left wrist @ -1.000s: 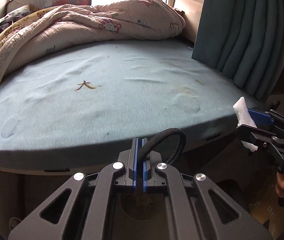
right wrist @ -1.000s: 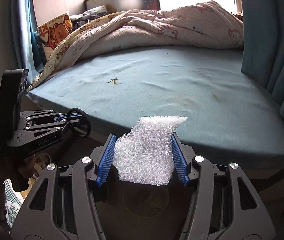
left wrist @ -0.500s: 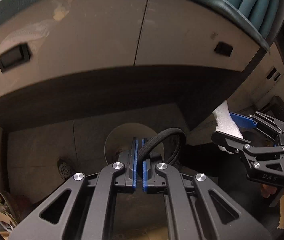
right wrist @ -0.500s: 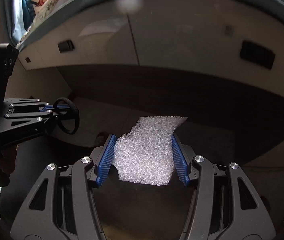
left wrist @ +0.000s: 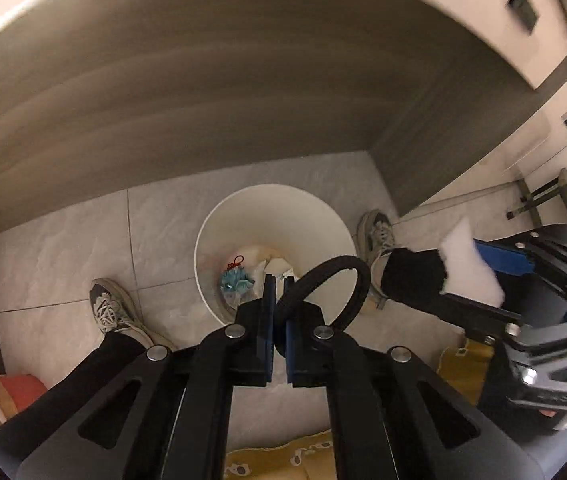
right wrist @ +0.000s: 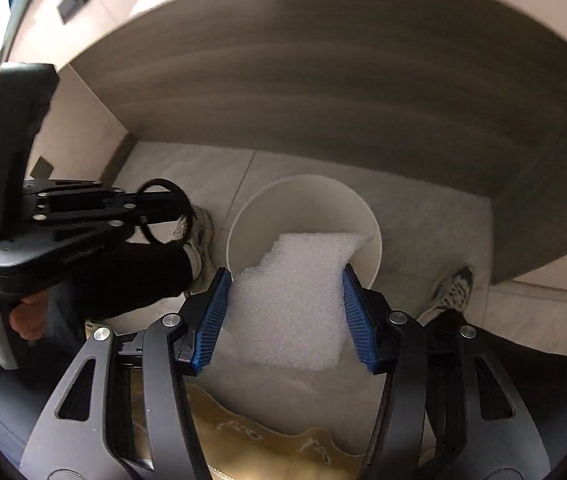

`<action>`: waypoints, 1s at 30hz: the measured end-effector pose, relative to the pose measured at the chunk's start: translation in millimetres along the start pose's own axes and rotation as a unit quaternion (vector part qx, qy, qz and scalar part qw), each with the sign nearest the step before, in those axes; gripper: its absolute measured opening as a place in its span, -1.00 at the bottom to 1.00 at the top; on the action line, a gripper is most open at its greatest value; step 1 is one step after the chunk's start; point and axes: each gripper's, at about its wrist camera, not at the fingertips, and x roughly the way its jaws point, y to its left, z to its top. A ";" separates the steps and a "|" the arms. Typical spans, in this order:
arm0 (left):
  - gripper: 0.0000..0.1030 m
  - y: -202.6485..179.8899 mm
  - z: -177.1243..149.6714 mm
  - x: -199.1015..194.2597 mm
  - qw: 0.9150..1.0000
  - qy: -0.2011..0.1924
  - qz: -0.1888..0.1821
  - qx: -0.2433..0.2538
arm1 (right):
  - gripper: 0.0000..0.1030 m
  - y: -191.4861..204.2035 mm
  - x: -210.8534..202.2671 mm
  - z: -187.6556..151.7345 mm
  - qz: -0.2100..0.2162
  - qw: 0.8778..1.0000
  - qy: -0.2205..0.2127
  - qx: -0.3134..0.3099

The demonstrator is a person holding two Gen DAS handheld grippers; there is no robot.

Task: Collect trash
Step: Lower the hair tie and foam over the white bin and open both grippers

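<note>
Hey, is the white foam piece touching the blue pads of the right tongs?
Touching. The right wrist view shows the white foam piece wedged between both blue pads of the right tongs, its edges pressed against each with no gap.

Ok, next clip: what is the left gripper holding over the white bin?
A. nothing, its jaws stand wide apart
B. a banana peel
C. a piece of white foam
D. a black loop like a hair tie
D: in the left wrist view the left gripper has its jaws shut on a black loop above the white bin; the white foam sits in the right gripper.
</note>
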 end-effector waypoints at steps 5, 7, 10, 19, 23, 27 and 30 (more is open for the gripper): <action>-0.94 1.4 12.2 42.5 1.000 0.021 -0.014 -0.006 | -0.01 -8.2 28.3 5.2 -0.013 1.000 0.027 -0.007; -0.94 -0.6 15.9 50.8 0.999 0.026 -0.019 0.001 | -0.01 -7.6 38.4 7.8 -0.019 0.999 0.035 -0.014; -0.94 -1.0 18.9 60.3 0.999 0.030 -0.028 0.014 | -0.01 -11.2 47.5 10.0 -0.019 0.999 0.043 -0.013; 0.56 7.0 27.2 64.4 0.999 0.040 -0.030 -0.008 | 0.00 -14.9 66.5 18.9 -0.019 0.998 0.066 -0.014; 0.71 22.9 26.5 56.7 0.999 0.034 -0.019 -0.022 | 0.00 -12.4 81.5 21.9 -0.023 0.996 0.081 -0.017; 0.76 43.9 25.6 45.9 0.998 0.023 0.002 -0.054 | 0.00 -4.3 91.1 22.3 -0.022 0.995 0.091 -0.035; 0.80 60.4 24.6 40.4 0.997 0.019 0.008 -0.076 | 0.01 3.1 101.4 20.0 -0.016 0.994 0.098 -0.048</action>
